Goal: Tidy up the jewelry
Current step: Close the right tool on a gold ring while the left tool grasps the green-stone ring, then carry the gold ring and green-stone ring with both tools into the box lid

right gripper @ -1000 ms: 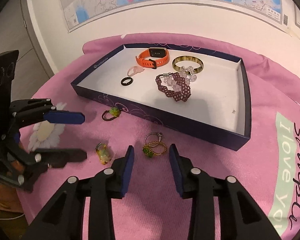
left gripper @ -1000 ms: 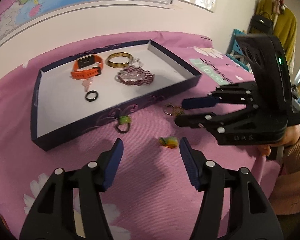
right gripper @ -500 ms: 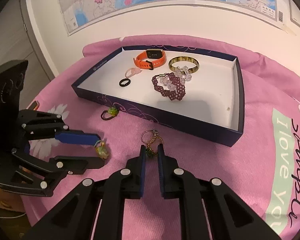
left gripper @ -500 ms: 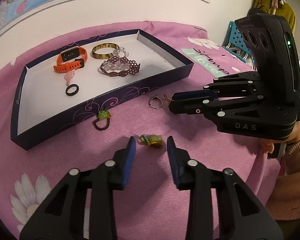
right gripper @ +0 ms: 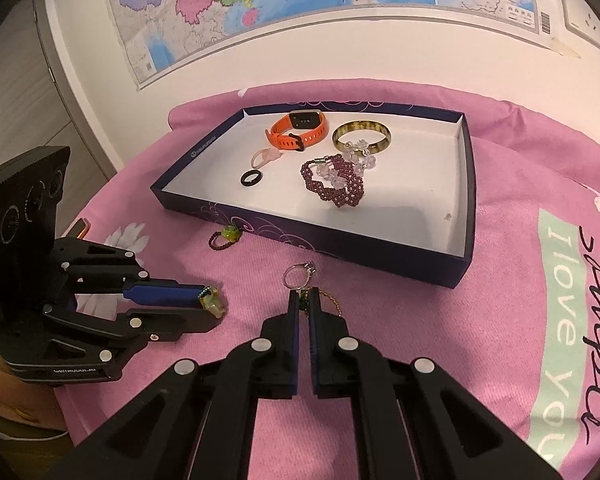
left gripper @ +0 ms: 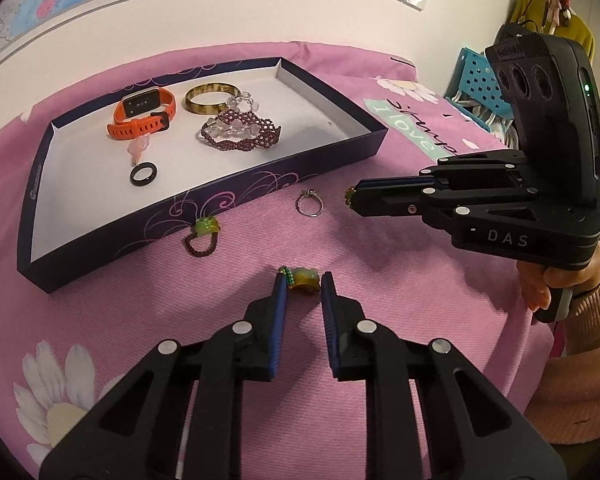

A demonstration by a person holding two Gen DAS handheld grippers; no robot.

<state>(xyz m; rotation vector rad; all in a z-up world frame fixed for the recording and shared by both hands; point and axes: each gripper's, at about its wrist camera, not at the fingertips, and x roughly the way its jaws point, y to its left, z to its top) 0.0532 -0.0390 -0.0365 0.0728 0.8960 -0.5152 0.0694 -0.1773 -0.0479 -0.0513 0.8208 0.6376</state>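
Both tongs down on the pink cloth of the desk [left gripper: 400, 280], just in front of the dark blue tray [left gripper: 340, 152], each going for loose jewelry outside it. Left tongs [left gripper: 303, 280] narrow and closing, with the green-yellow bead charm [left gripper: 302, 278] between the pads, seemingly pinched. Right tongs [right gripper: 304, 304] fully closed on the thin gold ring with green stone [right gripper: 320, 298], a bit of it sticking out past the tips. Silver ring [right gripper: 298, 274] lies just beyond, free; the dark beaded ring with green bead [left gripper: 202, 236] sits against the tray's front wall. Tray already holds an orange watch [left gripper: 144, 114], bangle [left gripper: 212, 96], maroon bracelet [left gripper: 240, 136] and black ring [left gripper: 143, 174], so probably the picked pieces go in there next. Versus a second ago: both tongs were wide apart around their targets, now clamped; the hands barely shifted.
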